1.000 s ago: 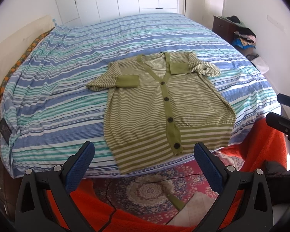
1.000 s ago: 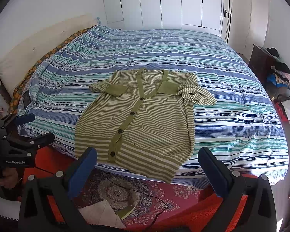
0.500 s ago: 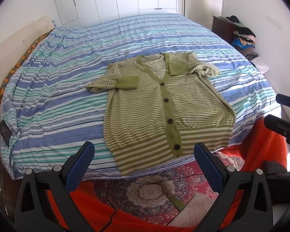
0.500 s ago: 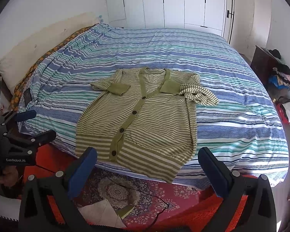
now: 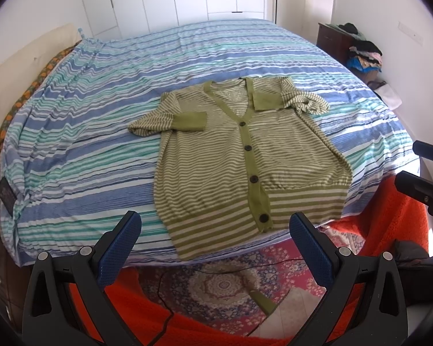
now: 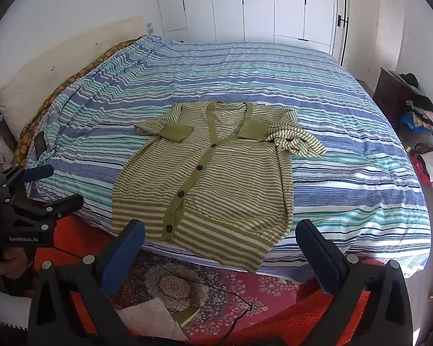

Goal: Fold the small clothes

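Note:
A green and cream striped cardigan (image 5: 239,155) (image 6: 213,178) lies flat and buttoned on the striped bed, hem hanging slightly over the near edge. Its two sleeves are folded in toward the chest, the right one bunched at the side. My left gripper (image 5: 215,240) is open, held in the air short of the hem, nothing between its blue pads. My right gripper (image 6: 219,248) is open too, also off the bed before the hem. Each gripper shows at the edge of the other's view: the left gripper (image 6: 40,184) and the right gripper (image 5: 424,170).
The bed (image 5: 101,121) has a blue, teal and white striped cover. A patterned red rug (image 6: 187,285) and a black cable lie on the floor below. A dark cabinet (image 6: 392,95) with piled clothes stands at the right wall. White wardrobe doors (image 6: 259,3) are behind.
Both grippers have drifted slightly; the cardigan sits a little lower and nearer in the views. The cardigan itself has not moved.

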Available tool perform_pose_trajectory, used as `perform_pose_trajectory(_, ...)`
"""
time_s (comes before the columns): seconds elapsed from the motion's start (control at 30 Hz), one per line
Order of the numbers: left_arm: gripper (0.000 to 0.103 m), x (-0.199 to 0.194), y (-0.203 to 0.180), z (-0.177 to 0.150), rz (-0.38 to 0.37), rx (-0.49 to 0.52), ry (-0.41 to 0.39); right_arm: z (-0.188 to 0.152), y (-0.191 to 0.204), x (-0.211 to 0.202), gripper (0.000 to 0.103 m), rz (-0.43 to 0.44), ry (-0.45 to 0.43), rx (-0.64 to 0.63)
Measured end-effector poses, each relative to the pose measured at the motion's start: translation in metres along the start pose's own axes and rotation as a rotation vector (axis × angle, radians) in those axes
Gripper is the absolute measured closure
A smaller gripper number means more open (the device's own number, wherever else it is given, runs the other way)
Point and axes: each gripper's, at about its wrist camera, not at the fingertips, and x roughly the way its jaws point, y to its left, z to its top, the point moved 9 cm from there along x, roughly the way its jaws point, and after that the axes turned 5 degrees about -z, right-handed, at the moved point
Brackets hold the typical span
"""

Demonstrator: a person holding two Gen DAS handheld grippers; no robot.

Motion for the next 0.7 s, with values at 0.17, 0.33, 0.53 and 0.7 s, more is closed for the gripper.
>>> perform_pose_trajectory(0.17, 0.001, 0.0009, 0.0023, -0.0018, -0.002, -0.013, 0.005, -0.0004, 0.0030, 0.0003, 0.000, 0.000, 0.003, -0.004)
perform_pose_trajectory(0.33, 0.001, 0.0014, 0.0027, -0.0023, -0.007, -0.018, 0.007, -0.0010, 0.0051, 0.0006, 0.000, 0.001, 0.007, -0.006)
perform_pose_trajectory(0.53, 0.001, 0.0014, 0.0010, -0.0024, -0.010, -0.014, 0.007, -0.0010, 0.0069, 0.0008, 0.000, 0.001, 0.006, -0.008)
perform_pose_trajectory(0.7, 0.001, 0.0021, 0.0024, -0.0052, -0.016, -0.023, 0.014, -0.0008, 0.0089, -0.0013, 0.000, -0.002, -0.001, -0.012)
